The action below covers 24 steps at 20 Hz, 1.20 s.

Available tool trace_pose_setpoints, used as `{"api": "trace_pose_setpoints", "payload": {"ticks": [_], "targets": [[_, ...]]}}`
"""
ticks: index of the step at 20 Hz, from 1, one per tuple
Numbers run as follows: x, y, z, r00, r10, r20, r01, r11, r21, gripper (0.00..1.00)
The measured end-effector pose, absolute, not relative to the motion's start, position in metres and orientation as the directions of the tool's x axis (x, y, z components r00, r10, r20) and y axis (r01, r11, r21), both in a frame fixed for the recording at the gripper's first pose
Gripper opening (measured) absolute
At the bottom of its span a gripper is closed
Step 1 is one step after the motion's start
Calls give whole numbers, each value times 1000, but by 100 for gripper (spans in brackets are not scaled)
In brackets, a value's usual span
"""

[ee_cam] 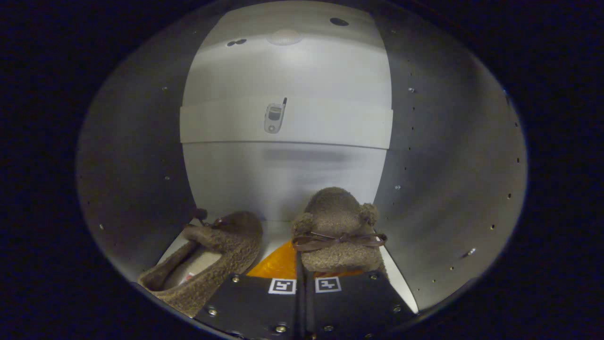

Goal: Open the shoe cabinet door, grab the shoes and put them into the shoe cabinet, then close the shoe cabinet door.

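- Gripping the right slipper (336,231) by its near edge, gripper (302,283) pinched narrow on it, inside the shoe cabinet (448,165).
- Lowering beside the left slipper (212,255), likely pairing them on the floor.

A: We log two brown fleece shoes inside the shoe cabinet (443,156). The right shoe (337,231) has its toe toward the back wall, bow on top, pom-poms at each side.

B: We note the left shoe (207,257) just beside it, angled, opening up, pale lining visible. A shelf spans the cabinet above them.
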<state>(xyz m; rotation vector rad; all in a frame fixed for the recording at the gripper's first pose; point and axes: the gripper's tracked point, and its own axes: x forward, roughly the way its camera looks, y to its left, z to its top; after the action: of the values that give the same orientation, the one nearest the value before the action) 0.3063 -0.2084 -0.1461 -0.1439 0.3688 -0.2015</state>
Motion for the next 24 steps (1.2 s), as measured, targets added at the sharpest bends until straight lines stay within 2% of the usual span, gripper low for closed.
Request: {"api": "trace_pose_setpoints", "payload": {"ticks": [4, 5, 6, 7, 9, 24], "targets": [[311, -213, -156, 890, -242, -386, 199, 969, -148, 3], [309, -214, -159, 882, -249, -400, 204, 967, -151, 9], [306, -213, -163, 873, -246, -422, 201, 968, -150, 10], [304, -214, -166, 865, -253, -434, 204, 966, -157, 22], [300, -215, -165, 859, -266, -437, 211, 962, -171, 26], [199, -182, -120, 864, -342, -370, 280, 936, -212, 27]]}}
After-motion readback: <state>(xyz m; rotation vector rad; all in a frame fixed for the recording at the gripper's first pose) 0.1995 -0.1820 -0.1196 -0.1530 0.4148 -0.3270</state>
